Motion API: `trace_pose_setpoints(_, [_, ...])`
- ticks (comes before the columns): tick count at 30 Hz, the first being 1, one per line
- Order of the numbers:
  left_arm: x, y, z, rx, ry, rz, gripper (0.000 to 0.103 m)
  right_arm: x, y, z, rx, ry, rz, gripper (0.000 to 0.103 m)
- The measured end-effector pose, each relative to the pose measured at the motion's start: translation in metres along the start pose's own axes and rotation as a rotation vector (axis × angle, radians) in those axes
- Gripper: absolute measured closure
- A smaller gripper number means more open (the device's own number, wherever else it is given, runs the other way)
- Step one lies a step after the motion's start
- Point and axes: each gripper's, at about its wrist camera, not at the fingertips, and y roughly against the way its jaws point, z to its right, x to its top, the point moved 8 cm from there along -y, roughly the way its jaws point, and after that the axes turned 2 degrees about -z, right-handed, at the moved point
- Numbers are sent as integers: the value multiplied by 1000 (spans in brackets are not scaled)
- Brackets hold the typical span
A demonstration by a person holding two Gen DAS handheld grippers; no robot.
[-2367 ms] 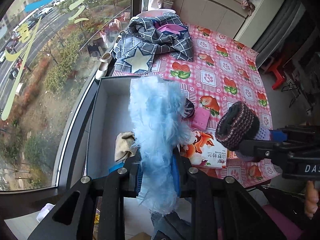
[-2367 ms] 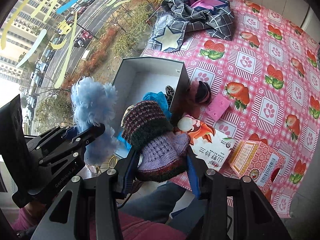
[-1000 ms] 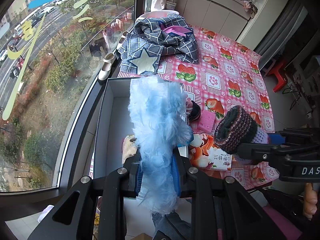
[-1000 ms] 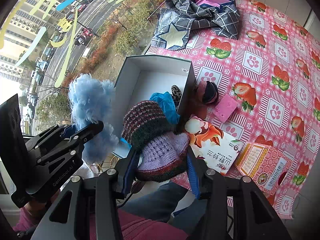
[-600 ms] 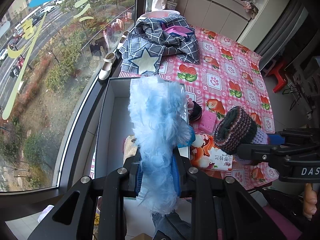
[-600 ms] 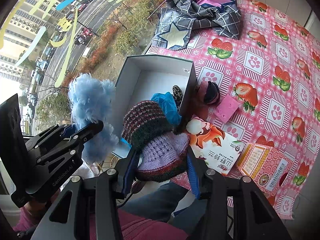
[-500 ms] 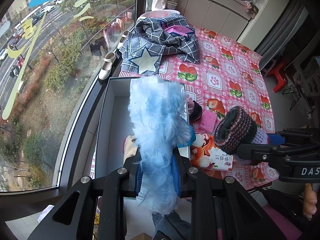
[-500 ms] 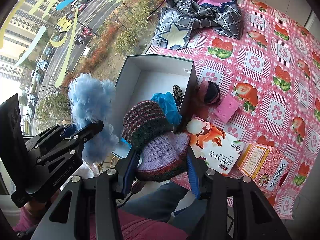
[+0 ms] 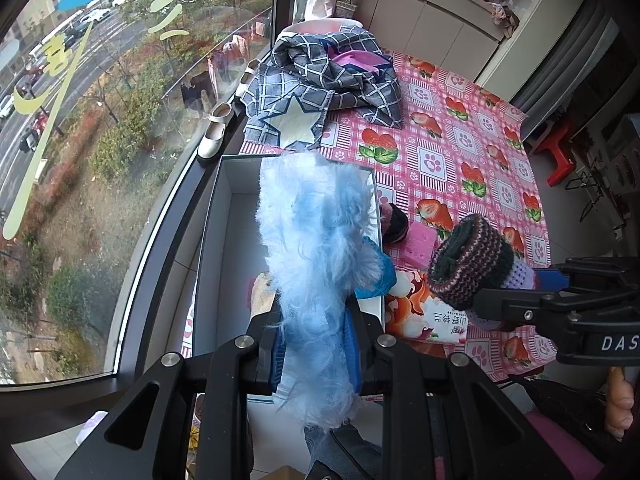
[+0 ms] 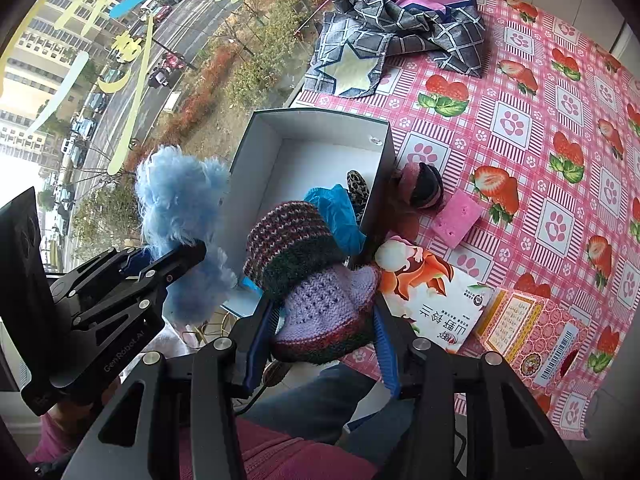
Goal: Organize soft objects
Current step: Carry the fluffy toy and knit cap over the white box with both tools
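Note:
My left gripper [image 9: 316,352] is shut on a fluffy light-blue soft piece [image 9: 316,232], which stands up over the open white box [image 9: 224,248]. In the right wrist view that same blue fluff [image 10: 180,200] hangs left of the box [image 10: 256,168]. My right gripper [image 10: 320,328] is shut on a knitted bootie [image 10: 312,272], lilac with a dark striped cuff, held just in front of the box's near end. The bootie [image 9: 468,260] shows at the right of the left wrist view. Inside the box lie a blue cloth [image 10: 336,216], a leopard-print piece [image 10: 356,188] and a beige item [image 9: 262,292].
A pink strawberry tablecloth [image 10: 540,128] covers the table. On it lie a checked star garment [image 10: 400,28], a pink-and-black knitted piece [image 10: 424,188], a pink sponge [image 10: 456,218], a printed packet [image 10: 436,300] and a pink carton [image 10: 532,332]. A window runs along the left, with white shoes [image 9: 216,132] on its sill.
Since the oldest frames both views have drawn back slightly from the table. Over the last second nothing has visibly changed; both grips hold.

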Motion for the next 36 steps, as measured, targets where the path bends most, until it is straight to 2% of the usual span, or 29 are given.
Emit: trace_pose_setpoints(36, [-3, -14, -10, -4, 5, -19, 76, 25, -9, 3, -11, 2, -29, 56])
